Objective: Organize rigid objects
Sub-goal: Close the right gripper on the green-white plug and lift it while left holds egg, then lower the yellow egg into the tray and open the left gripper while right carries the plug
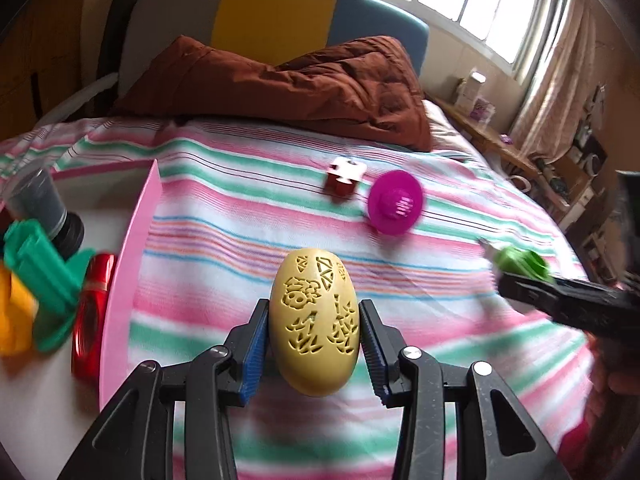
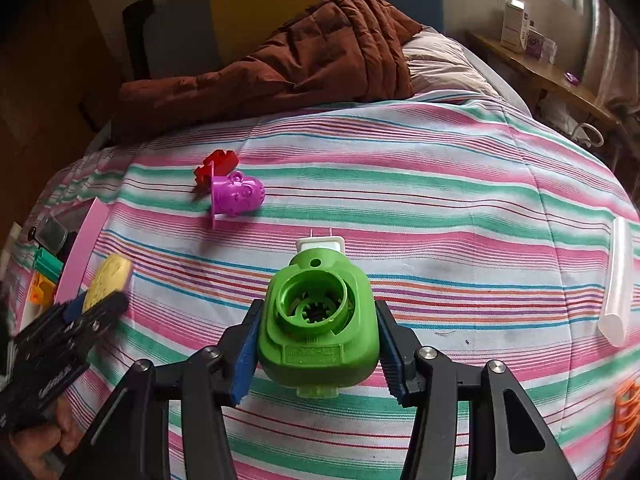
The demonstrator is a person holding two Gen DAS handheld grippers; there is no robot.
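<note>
Clamped in my left tool [image 1: 314, 336], a yellow carved egg [image 1: 313, 320] hangs over the striped bed [image 1: 240, 208] beside the pink tray [image 1: 128, 264]. My right tool [image 2: 318, 344] grips a green plug-in device [image 2: 318, 320] above the bed's middle.

left gripper [image 1: 314, 344]: clamped on yellow carved egg [image 1: 314, 324] | pink tray [image 1: 132, 264] at left: green piece [image 1: 44, 264], red item [image 1: 90, 316] | striped bedspread [image 1: 440, 280]: magenta toy [image 1: 395, 202], red-white block [image 1: 345, 178] | right gripper [image 1: 532, 280]: grips green part [image 1: 520, 264]
</note>
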